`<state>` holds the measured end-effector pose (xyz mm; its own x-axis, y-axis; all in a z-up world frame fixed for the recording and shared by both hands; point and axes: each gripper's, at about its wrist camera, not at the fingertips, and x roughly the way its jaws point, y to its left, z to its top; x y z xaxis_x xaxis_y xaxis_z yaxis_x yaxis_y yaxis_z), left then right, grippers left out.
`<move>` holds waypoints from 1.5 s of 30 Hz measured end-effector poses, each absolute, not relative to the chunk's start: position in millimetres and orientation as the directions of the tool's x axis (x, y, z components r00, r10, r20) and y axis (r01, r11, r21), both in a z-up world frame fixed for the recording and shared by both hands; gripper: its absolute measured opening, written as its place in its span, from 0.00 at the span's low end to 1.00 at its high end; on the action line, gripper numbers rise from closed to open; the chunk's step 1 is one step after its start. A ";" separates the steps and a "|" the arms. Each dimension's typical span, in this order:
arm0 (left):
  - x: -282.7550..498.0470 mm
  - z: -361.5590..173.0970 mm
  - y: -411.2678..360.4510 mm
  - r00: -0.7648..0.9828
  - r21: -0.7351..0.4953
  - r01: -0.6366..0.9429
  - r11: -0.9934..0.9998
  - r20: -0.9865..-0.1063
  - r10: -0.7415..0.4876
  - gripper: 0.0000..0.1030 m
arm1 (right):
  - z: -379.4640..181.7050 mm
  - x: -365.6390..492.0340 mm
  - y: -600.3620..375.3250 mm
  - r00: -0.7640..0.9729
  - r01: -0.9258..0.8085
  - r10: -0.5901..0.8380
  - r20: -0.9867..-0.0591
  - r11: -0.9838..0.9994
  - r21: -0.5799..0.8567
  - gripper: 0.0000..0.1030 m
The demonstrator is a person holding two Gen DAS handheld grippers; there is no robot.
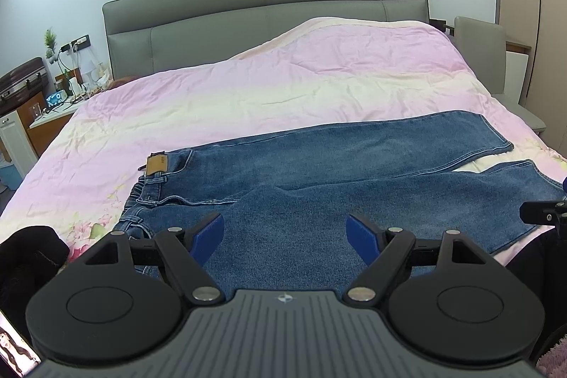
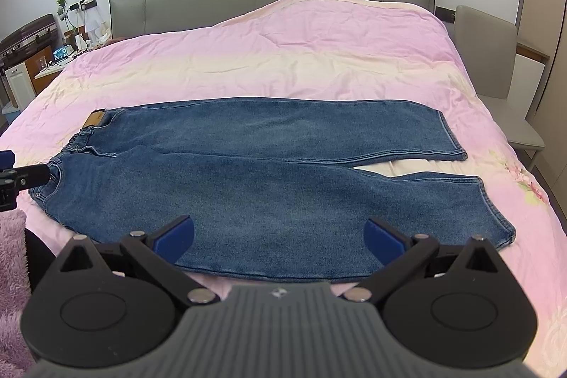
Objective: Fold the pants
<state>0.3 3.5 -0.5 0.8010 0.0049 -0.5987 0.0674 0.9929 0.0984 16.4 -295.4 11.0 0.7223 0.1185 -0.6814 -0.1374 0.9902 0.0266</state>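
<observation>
- On pink bedspread (image 2: 319,59): jeans (image 2: 265,172) spread flat, legs side by side, ready for folding.
- Left gripper (image 1: 285,236), right gripper (image 2: 280,236): both spread wide, empty, poised above denim.

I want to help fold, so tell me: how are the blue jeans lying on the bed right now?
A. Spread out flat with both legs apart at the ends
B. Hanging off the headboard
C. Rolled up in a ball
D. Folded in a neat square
A: the jeans lie flat on the pink bedspread, with a gap between the leg ends.
</observation>
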 end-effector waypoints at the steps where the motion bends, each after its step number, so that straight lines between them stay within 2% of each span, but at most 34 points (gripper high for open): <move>1: 0.6 -0.5 3.5 0.800 0.099 0.067 0.993 -0.600 0.005 0.89 | 10.9 16.2 -295.5 0.722 -0.137 0.118 -0.682 0.990 0.026 0.95; 45: 3.5 -6.7 -8.2 0.778 0.119 0.091 0.989 -0.628 0.004 0.89 | 9.3 20.2 -300.4 0.696 -0.114 0.116 -0.708 0.992 0.051 0.95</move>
